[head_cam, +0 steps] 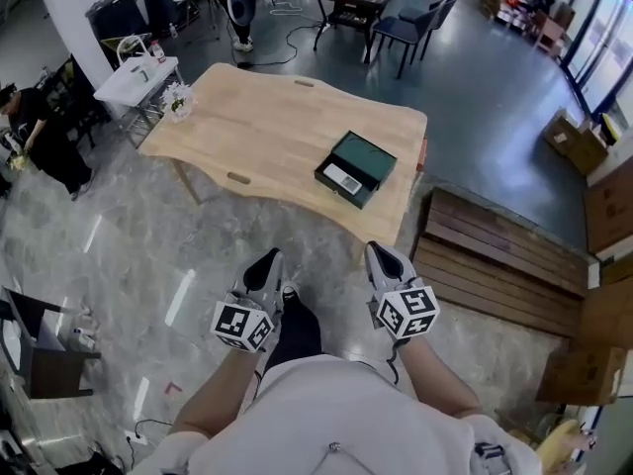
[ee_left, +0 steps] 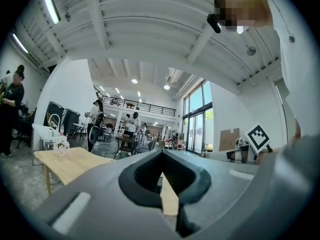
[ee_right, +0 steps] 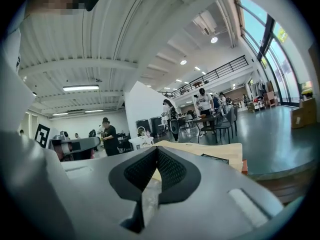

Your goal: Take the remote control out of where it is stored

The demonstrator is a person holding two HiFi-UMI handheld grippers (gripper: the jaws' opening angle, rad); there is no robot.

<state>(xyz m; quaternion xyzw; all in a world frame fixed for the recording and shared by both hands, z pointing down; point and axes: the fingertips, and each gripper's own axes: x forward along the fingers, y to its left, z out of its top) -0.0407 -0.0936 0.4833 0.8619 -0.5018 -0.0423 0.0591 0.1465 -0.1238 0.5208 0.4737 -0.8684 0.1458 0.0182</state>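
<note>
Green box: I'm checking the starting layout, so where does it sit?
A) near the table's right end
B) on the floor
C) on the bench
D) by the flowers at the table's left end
A: the green box lies on the table near its right end, far from the flowers.

White shirt (head_cam: 326, 414); grey grippers (head_cam: 265, 262) (head_cam: 385, 257), black-white marker cubes (head_cam: 244, 325) (head_cam: 407, 311)
</note>
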